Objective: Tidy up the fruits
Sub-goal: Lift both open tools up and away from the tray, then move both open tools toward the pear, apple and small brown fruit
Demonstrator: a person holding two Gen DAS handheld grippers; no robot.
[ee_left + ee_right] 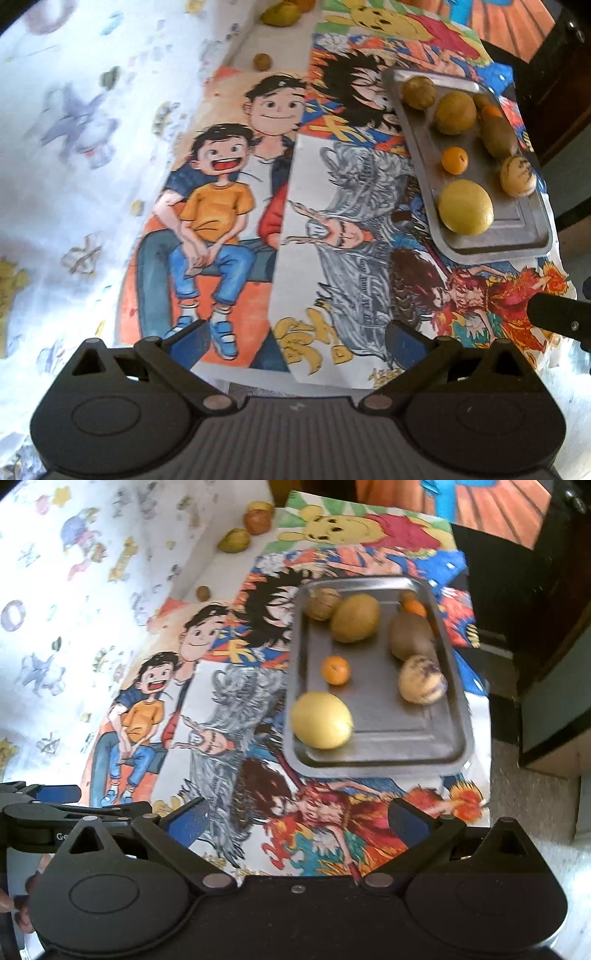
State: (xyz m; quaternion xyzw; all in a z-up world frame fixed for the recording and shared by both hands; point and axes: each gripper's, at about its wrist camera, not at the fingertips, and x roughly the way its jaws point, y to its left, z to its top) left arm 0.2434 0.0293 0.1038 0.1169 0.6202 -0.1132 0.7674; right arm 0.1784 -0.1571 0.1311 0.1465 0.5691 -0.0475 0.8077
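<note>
Fingers of the right gripper (295, 821) stand wide apart and empty above the cartoon-printed cloth (236, 716); the left gripper (295, 345) is likewise spread and empty. Beyond them a metal tray (384, 734) on the bench holds seven or so fruits, among them a yellow lemon (322, 720) by the near rim. A small nut (202, 592) and several fruits (233, 540) lie loose, well apart from the tray. These look round, firm, light and prone to rolling; I judge a gentle grip across the widest middle best.
</note>
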